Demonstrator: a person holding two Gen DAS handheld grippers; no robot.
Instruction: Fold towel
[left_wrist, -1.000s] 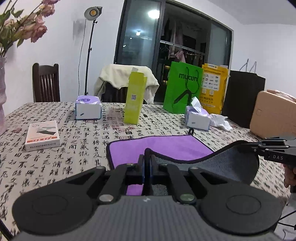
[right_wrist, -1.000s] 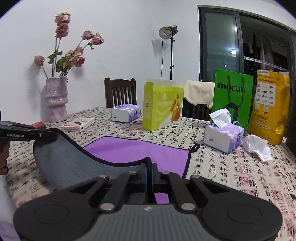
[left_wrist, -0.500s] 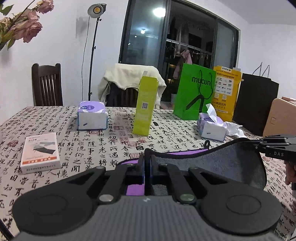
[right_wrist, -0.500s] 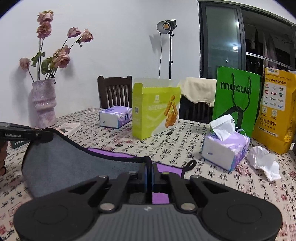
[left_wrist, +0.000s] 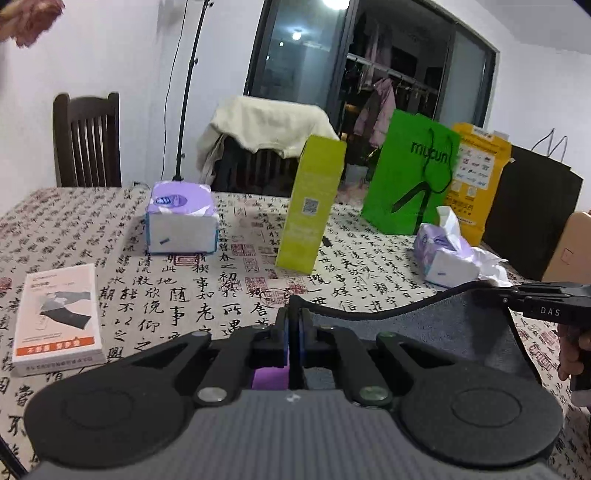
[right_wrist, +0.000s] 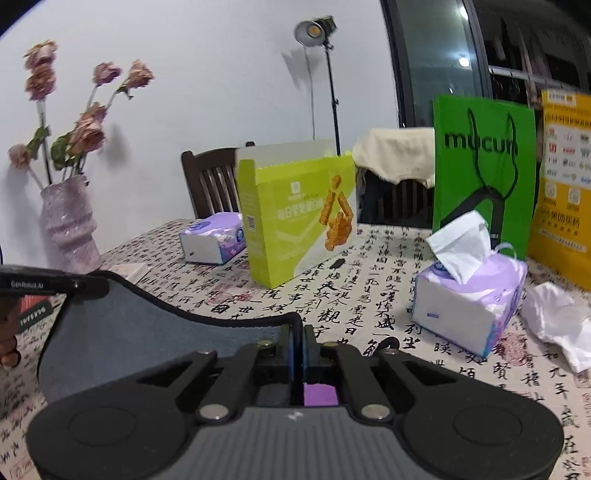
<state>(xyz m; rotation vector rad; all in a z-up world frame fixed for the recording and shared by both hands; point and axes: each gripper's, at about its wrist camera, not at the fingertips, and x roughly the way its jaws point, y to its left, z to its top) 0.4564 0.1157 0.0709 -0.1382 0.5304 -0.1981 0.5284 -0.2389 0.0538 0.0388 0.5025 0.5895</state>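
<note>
Gripping one corner each, both grippers hold the towel (left_wrist: 424, 339) up off the table (left_wrist: 155, 295), its grey side showing and its black-bound top edge sagging in a curve between them. The left gripper (left_wrist: 294, 325) has its jaws pressed together on the near corner, a strip of purple showing just below the pads; it points level across the table toward the lime box (left_wrist: 312, 203). Off to its right the right gripper (left_wrist: 509, 293) reaches in sideways, pinching the far corner, with part of the hand (left_wrist: 572, 350) visible under it. From the right wrist view the same hold shows mirrored: the right gripper (right_wrist: 297, 336) is clamped on the towel (right_wrist: 140, 332) edge, and the left gripper (right_wrist: 88, 286) comes in level from the left, closed on the raised corner. A tissue pack (right_wrist: 469, 295) sits on the table just ahead and right, a vase (right_wrist: 68, 225) stands behind the towel.
</note>
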